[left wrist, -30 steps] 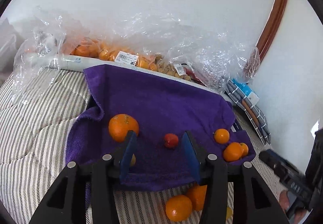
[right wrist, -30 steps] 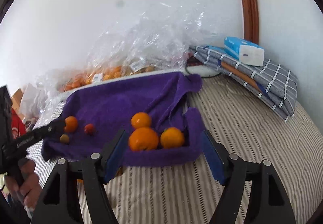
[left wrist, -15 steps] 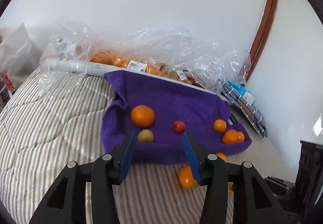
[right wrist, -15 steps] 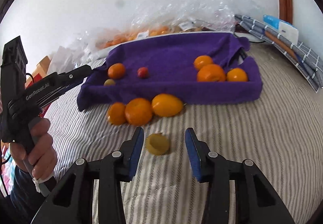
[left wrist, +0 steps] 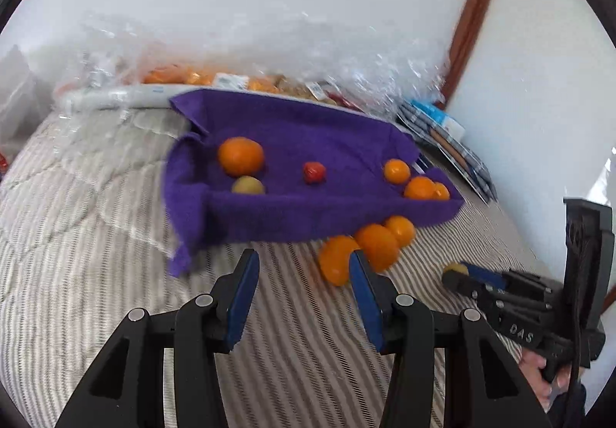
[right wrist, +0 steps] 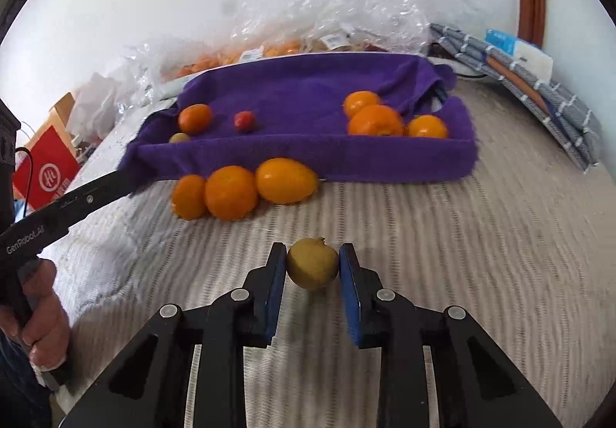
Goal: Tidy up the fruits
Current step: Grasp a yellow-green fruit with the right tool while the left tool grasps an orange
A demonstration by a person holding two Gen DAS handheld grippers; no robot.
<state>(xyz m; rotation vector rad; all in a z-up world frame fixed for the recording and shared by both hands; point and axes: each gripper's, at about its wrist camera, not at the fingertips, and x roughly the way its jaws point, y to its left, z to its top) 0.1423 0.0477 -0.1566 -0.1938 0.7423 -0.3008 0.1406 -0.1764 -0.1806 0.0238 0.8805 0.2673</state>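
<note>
R tool (right wrist: 312, 266) pinching round yellowish fruit (right wrist: 312, 269) on striped quilt (right wrist: 442, 254); L tool (left wrist: 302, 281) spread, empty

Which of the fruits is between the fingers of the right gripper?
The small yellow-green fruit on the striped cover, between the right gripper pads. The three orange fruits lie farther off, against the purple towel.

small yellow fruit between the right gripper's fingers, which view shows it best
The right wrist view: the small yellow fruit sits whole, centred between the right gripper pads. The left wrist view shows only a sliver of it.
</note>
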